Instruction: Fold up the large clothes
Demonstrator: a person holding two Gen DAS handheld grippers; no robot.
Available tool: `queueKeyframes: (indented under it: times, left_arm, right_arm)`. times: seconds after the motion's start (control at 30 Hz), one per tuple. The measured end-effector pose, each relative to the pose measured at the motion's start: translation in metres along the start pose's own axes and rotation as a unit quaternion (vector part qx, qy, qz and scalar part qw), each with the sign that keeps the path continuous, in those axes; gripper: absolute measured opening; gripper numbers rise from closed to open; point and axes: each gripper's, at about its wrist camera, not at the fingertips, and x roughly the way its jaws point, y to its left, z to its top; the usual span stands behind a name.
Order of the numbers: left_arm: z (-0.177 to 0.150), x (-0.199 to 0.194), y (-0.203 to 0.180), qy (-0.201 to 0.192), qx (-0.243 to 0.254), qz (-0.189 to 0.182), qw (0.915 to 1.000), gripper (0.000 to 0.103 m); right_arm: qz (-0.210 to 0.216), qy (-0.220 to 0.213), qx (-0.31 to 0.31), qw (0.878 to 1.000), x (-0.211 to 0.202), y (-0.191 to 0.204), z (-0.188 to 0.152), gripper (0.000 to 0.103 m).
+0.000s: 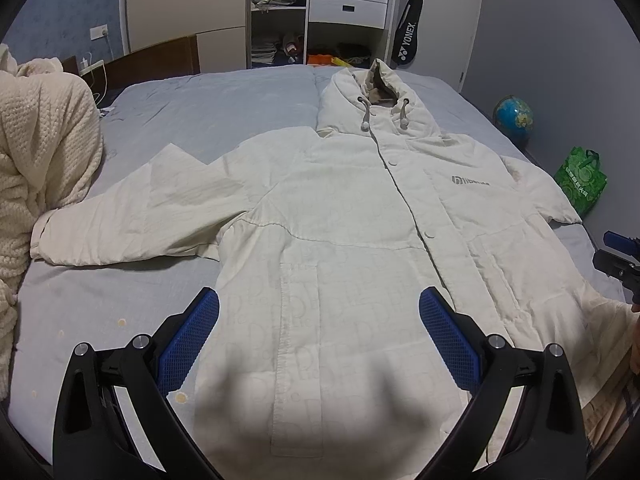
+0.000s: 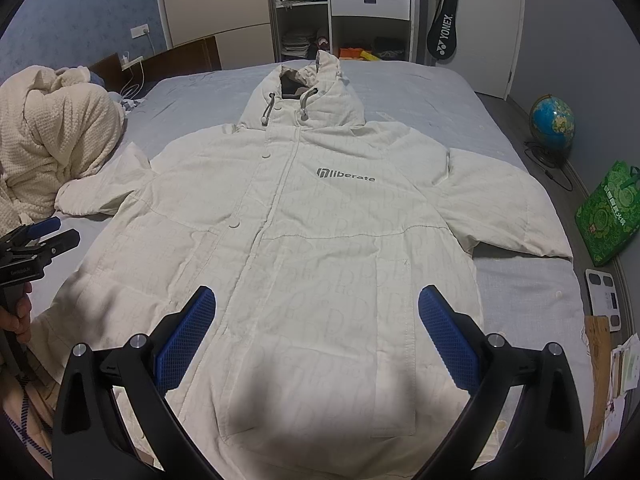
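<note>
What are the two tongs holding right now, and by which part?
Nothing. Both the left tongs and the right tongs are open above the coat, which lies flat on the bed.

A matt, cream, quilted cloth jacket (image 2: 304,232) is spread on the smooth grey-blue bed sheet (image 1: 208,108). Left of the jacket, a nubby waffle-knit blanket (image 1: 44,140) is heaped. Textured blue pads (image 2: 188,340) are carried on glossy black plastic arms.
</note>
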Motion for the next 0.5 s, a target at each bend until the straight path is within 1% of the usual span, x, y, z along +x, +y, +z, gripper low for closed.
queueKeyframes:
  times: [0.5]
  left_arm:
    - [0.0011, 0.0005, -0.0025, 0.000, 0.003, -0.005, 1.0000, 0.096]
  right_arm:
    - [0.000, 0.000, 0.001, 1.000, 0.0003, -0.0004, -0.0003, 0.097]
